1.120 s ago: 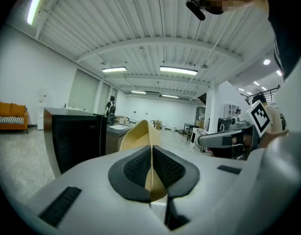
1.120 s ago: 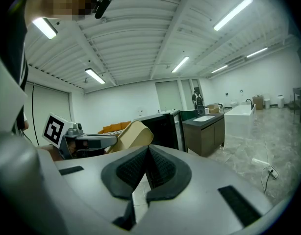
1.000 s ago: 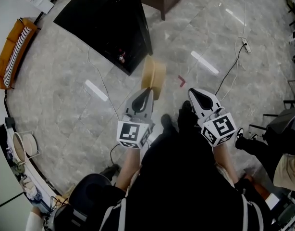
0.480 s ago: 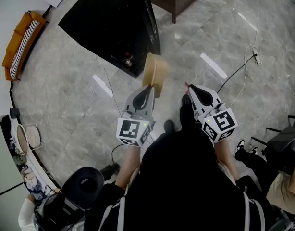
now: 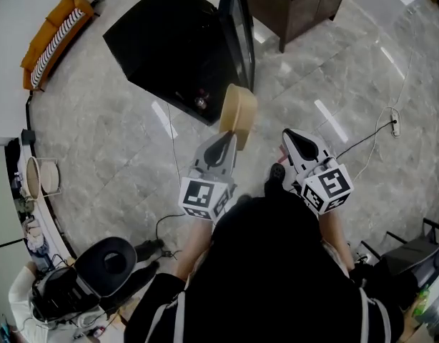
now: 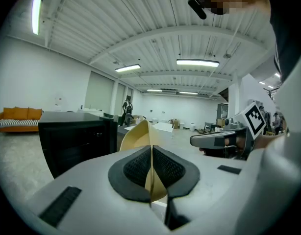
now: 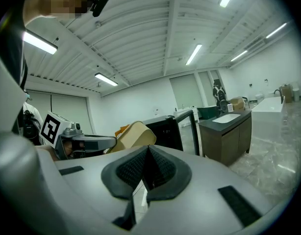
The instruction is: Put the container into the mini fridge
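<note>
- Grey marble floor point(image 5: 98, 141); black mini fridge point(image 5: 176, 48) ahead, door open.
- Tan container point(image 5: 239, 113) aloft close in front of the fridge, rim pinched in left gripper point(image 5: 226, 138).
- Alongside, right gripper point(image 5: 291, 136) closed and empty.

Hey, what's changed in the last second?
The person has stepped closer to the fridge: it fills more of the head view, and the container now hangs near its open front. Nothing was taken or let go. The left gripper stays shut on the container's rim; the right gripper stays shut and empty.
</note>
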A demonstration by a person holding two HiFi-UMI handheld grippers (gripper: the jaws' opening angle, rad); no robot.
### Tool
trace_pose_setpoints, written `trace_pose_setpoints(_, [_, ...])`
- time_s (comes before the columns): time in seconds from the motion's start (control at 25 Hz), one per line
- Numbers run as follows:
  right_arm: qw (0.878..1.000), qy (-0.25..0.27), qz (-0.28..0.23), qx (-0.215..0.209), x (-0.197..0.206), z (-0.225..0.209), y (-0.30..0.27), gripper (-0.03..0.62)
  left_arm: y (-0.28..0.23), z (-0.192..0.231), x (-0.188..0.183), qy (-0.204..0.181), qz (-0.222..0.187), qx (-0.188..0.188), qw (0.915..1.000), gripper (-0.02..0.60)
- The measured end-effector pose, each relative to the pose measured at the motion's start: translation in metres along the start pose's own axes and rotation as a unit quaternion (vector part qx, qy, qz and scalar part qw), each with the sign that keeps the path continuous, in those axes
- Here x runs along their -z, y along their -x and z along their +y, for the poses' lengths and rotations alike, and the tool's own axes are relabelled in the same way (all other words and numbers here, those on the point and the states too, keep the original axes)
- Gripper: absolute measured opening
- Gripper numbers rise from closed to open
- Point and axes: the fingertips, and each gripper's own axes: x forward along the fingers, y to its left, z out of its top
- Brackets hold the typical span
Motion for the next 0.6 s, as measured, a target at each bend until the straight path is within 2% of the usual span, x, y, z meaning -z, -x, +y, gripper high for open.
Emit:
trace_pose_setpoints(0.36, [0.998,-0.004,0.019,-0.054,-0.008,-0.066,-0.029,0.018,-0.061,0.002,-0.006,0.013,0.007,-0.055,0.9984,0.041])
trace_pose_setpoints(0.6, [0.996,-0.022,0.035,-0.073,0.000,-0.080,-0.046,0.018,-0.072,0.016,0.002,0.007,0.033,-0.081,0.9962,0.041])
